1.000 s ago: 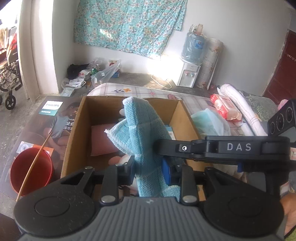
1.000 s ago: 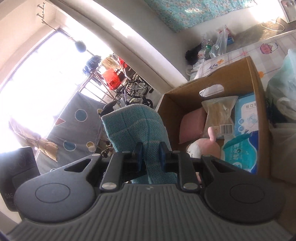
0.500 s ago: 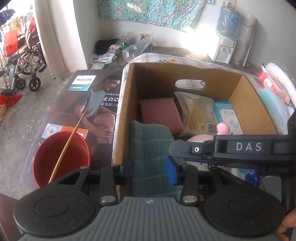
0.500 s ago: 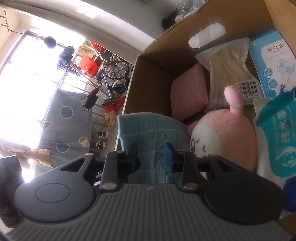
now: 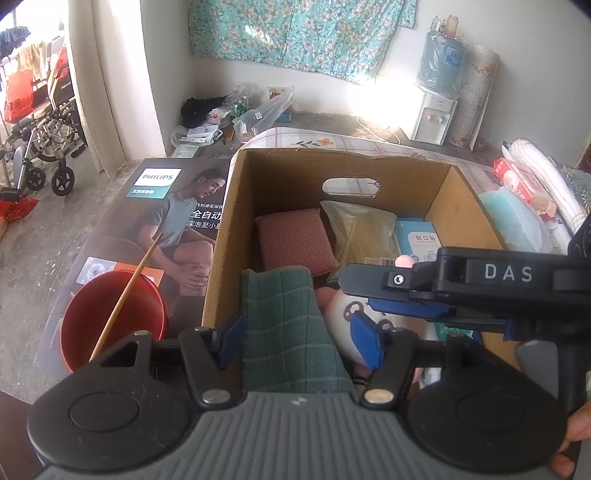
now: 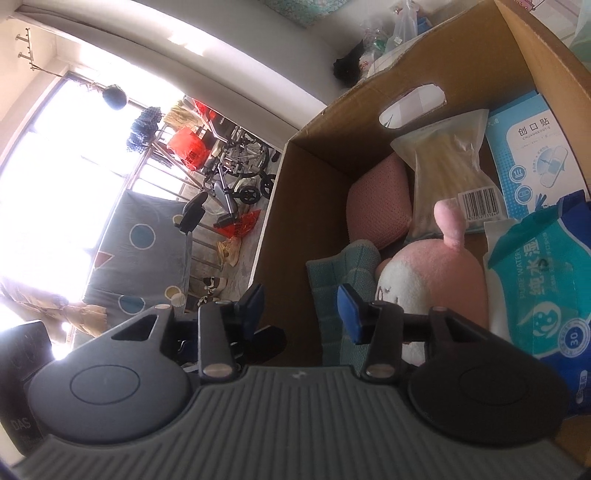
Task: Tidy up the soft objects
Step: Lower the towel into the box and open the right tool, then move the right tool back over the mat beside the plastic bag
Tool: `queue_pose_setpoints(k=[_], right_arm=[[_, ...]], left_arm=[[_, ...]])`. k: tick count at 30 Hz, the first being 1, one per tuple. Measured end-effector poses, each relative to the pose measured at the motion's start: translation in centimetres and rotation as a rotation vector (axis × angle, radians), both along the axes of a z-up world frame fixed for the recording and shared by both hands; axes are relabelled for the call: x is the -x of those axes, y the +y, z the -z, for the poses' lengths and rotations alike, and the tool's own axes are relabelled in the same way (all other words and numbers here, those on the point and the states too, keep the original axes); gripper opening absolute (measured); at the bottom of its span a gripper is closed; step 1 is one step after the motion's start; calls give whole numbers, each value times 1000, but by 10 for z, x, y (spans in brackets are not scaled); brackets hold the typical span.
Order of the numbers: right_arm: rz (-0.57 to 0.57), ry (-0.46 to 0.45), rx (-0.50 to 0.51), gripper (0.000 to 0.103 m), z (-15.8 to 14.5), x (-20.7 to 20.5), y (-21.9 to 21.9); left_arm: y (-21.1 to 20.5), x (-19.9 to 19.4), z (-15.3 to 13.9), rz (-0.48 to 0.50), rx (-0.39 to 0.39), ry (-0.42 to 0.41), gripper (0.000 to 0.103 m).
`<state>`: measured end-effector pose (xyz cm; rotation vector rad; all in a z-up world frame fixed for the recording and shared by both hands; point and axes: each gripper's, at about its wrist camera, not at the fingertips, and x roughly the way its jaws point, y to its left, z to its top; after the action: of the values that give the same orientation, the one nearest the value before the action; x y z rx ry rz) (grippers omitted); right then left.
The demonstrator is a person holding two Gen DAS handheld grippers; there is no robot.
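Hiding the teal cloth's (image 5: 291,328) lower end, the left gripper (image 5: 299,343) has just been opening, jaws released with the cloth loose between them inside the cardboard box (image 5: 225,236). Only the right view shows the right gripper (image 6: 301,306) straddling the box wall, jaws released too, cloth beside its right pad against the plush toy (image 6: 428,280).

White walls (image 5: 122,74) carried a floral cloth (image 5: 295,33); a water dispenser (image 5: 434,114) stood on grey concrete floor (image 5: 44,236), and sunlight blazed through the window (image 6: 55,177).
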<state>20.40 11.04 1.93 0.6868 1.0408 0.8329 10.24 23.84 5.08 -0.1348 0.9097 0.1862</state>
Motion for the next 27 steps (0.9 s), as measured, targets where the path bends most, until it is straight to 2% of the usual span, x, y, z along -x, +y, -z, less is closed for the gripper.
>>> queue_pose_setpoints(k=[5, 12, 19, 23, 27], right_arm=[[18, -62, -23, 53, -22, 13, -27], [109, -165, -51, 67, -49, 45, -94], [190, -293, 34, 70, -63, 75, -158], [247, -332, 76, 70, -65, 88, -201], [324, -329, 108, 70, -58, 94, -247]], left_arm=[[-17, 16, -15, 10, 52, -47, 75], [-63, 33, -25, 73, 106, -133, 80], [-122, 33, -22, 152, 134, -166, 80], [-163, 32, -19, 212, 134, -193, 80], [-203, 28, -11, 279, 156, -205, 80]])
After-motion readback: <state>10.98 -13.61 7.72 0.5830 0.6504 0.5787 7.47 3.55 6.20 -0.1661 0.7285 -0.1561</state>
